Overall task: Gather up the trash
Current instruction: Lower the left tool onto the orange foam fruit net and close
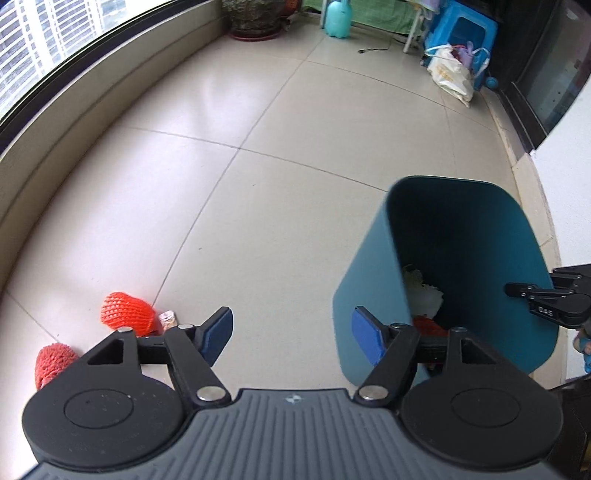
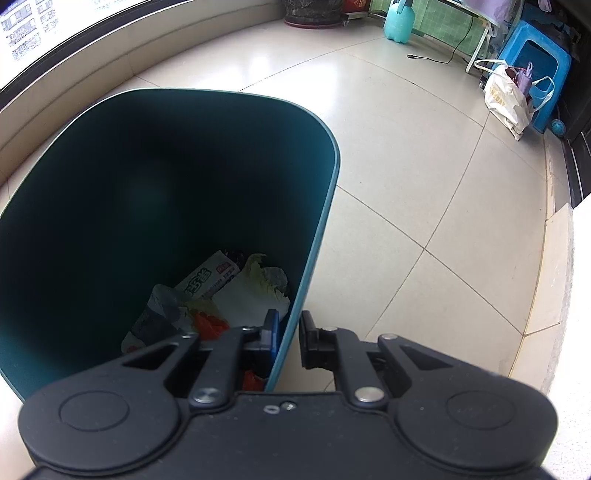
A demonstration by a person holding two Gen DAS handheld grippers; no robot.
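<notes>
A teal trash bin (image 1: 373, 291) stands tilted on the tiled floor; it fills the left of the right wrist view (image 2: 317, 229). Inside it lie a printed wrapper (image 2: 207, 280), cabbage leaves (image 2: 255, 291) and red scraps (image 2: 208, 325). My right gripper (image 2: 289, 338) is shut on the bin's near right wall, one finger inside, one outside; it shows at the right edge of the left wrist view (image 1: 546, 295). My left gripper (image 1: 291, 332) is open and empty, left of the bin. Two red foam nets (image 1: 125, 308) (image 1: 51, 363) and a small wrapper (image 1: 168, 319) lie on the floor at its left.
A window ledge (image 1: 55, 162) curves along the left. At the far end stand a plant pot (image 1: 255, 22), a teal watering can (image 1: 338, 18), a blue stool (image 1: 465, 33) and a white plastic bag (image 1: 452, 75). A white wall (image 1: 569, 192) is on the right.
</notes>
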